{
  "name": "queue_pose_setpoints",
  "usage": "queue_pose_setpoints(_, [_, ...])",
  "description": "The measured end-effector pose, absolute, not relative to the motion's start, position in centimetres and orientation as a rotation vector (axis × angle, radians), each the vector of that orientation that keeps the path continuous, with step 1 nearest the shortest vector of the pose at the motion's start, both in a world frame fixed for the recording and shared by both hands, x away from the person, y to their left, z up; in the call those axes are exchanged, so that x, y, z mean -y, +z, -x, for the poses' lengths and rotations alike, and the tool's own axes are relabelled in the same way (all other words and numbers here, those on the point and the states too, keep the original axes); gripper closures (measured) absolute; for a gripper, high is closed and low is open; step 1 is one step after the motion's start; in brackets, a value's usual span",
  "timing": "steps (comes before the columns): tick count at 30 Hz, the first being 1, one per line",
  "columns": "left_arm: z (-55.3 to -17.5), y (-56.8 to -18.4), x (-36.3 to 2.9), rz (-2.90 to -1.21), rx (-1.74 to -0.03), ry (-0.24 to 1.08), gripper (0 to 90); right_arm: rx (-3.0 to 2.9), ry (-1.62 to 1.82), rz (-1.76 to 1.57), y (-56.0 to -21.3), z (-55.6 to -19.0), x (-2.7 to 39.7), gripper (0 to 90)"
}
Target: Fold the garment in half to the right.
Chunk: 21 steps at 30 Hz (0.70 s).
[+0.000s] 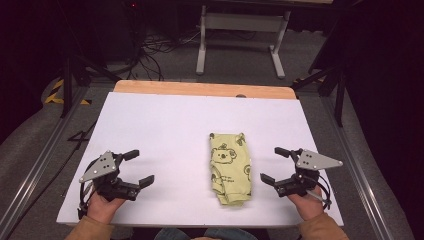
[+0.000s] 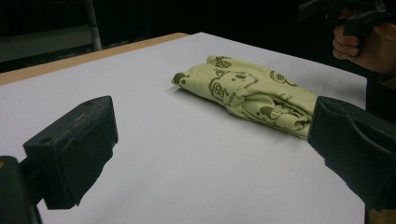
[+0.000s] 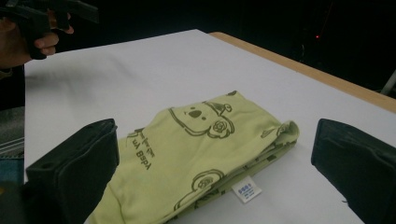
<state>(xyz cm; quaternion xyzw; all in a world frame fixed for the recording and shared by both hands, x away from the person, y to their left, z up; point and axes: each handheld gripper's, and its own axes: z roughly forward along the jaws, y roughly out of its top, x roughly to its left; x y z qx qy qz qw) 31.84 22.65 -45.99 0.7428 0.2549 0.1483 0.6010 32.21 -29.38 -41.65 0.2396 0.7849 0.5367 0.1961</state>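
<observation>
Left tongs [image 1: 138, 168] spread wide, nothing between the jaws, hovering low over the near left part of the worktop [image 1: 165, 120]. Right tongs [image 1: 274, 165] spread wide too, nothing pinched, low over the near right part, jaws pointing toward the middle.

Folded yellow-green garment [image 1: 230, 168] with bear prints lying flat on the white sheet, right of centre and toward the near edge, between the two tongs but much closer to the right pair; apart from both. Small white label [image 3: 246, 189] sticking out of the garment's folded edge, seen in the right gripper view.

Edges: wooden strip [image 1: 200, 89] along the far side of the worktop, white sheet reaching almost to the left, right and near edges. Garment's near end just short of the near edge; right tongs close to the right edge.

Open room: wide bare stretch across the whole far half, and bare sheet between the left tongs and the garment. Narrow gap only between the garment and the right tongs.

Count: two tongs, two hands, one garment, one label, one worktop.
</observation>
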Motion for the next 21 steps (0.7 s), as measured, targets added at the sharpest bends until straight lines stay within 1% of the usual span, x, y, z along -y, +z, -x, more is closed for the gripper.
queue_pose_setpoints(10, [-31.7,-47.7,-22.8,-1.724,-0.612,0.383,2.1,-2.244,1.480,-0.628,-44.5,-31.9,30.3,0.5])
queue_pose_setpoints(18, [-32.5,-49.4,-22.9,-1.754,-0.660,0.390,2.1,-2.243,1.492,-0.708,-47.2,-32.0,31.0,0.0])
queue_pose_setpoints(21, [-32.9,-50.1,-22.6,-1.780,-0.676,0.406,1.9,-2.246,1.484,-0.727,-47.3,-32.1,31.0,0.0])
